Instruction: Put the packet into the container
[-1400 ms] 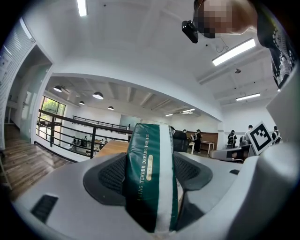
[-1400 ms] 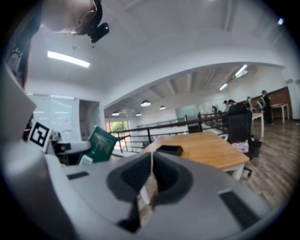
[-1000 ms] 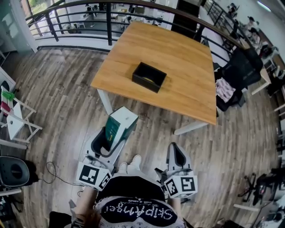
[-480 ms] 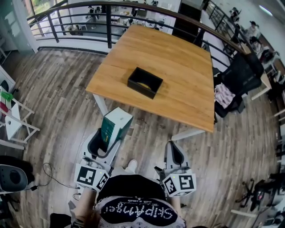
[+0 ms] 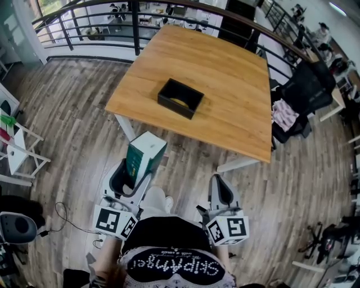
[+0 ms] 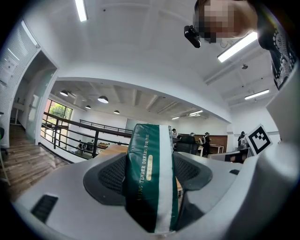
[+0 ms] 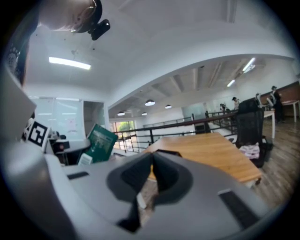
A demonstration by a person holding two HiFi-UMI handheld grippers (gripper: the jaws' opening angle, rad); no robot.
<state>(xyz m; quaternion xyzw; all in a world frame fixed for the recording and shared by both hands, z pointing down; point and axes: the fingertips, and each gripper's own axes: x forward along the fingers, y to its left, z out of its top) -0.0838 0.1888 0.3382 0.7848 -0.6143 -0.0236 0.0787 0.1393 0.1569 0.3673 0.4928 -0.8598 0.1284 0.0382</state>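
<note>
Left gripper (image 5: 132, 177): my jaws were pinched on the packet (image 6: 150, 187), one dark pad against each of its broad faces.
Packet: green with a white stripe and gold lettering down its edge. It stood upright, its lower part sunk between my jaws and its top clear above them.
Packet's place: it was held over the wooden floor (image 5: 73, 129), short of the table's near edge and well apart from the container (image 5: 180, 98).
Right gripper (image 7: 151, 173): my jaws were pressed together with nothing between them (only the floor and the table edge showed past the tips). I held it low beside the left one, also over the floor.
Container: a black, open-topped rectangular box. It sat on the table (image 5: 236, 79), toward its near left part, and its inside was too dim to read.
Table: light wood on white legs.
Marker cubes: one rode on each gripper, close to my body.
Surroundings: a dark railing (image 5: 84, 17) ran beyond the table's far side, and a black chair (image 5: 306, 90) stood at the table's right with a pale cloth beside it.
</note>
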